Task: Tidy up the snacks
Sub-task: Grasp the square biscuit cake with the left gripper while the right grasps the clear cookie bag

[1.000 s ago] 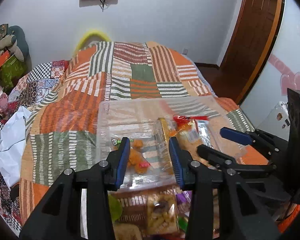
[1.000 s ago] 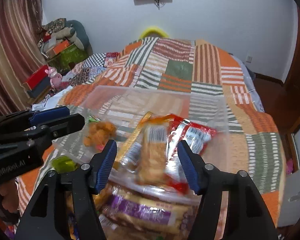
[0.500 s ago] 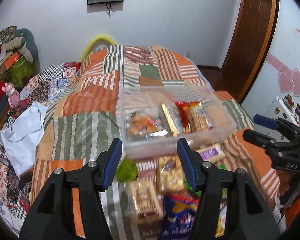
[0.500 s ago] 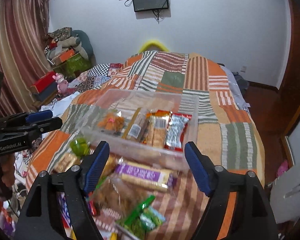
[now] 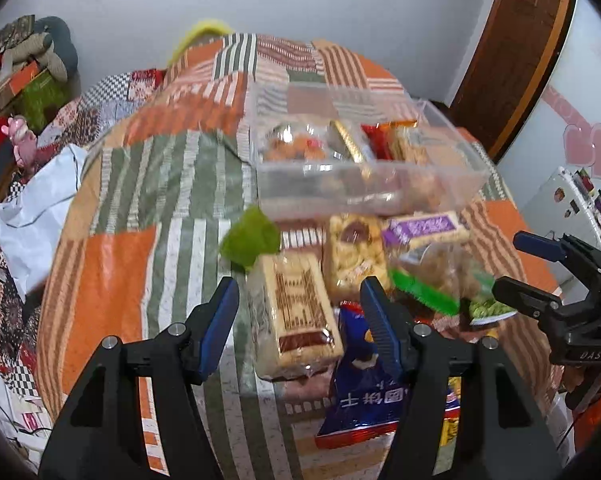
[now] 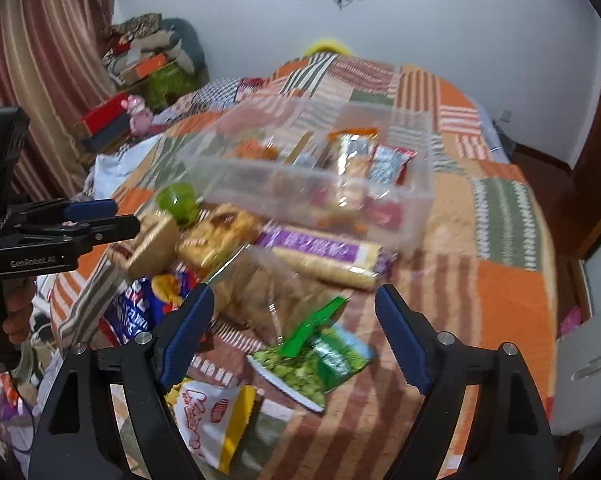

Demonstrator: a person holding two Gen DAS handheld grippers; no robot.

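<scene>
Now, change: both tools pulled back from the clear bin, which stood close under them a second ago; wider view of the bed and the loose pile.
Left tool: wide open, empty, hovering over the striped wafer pack.
Right tool: wide open, empty, above the green pea bag and its green clip.
Bin: on the patchwork bed at 12 o'clock of the pile; holds orange snacks at its left, a gold stick, red and foil packs at its right.
Loose snacks: at 6 o'clock of the bin; purple-label biscuit roll just beside the bin wall, cookie pack next to the wafers, blue chip bag nearest, lime-green wrapper at 9 o'clock of the cookies.
Meaning: probably one deposit finished, next pick about to start; much left outside the bin.
Next move, as a guess: lower the left tool onto the wafer pack, squarely between its fingers.
</scene>
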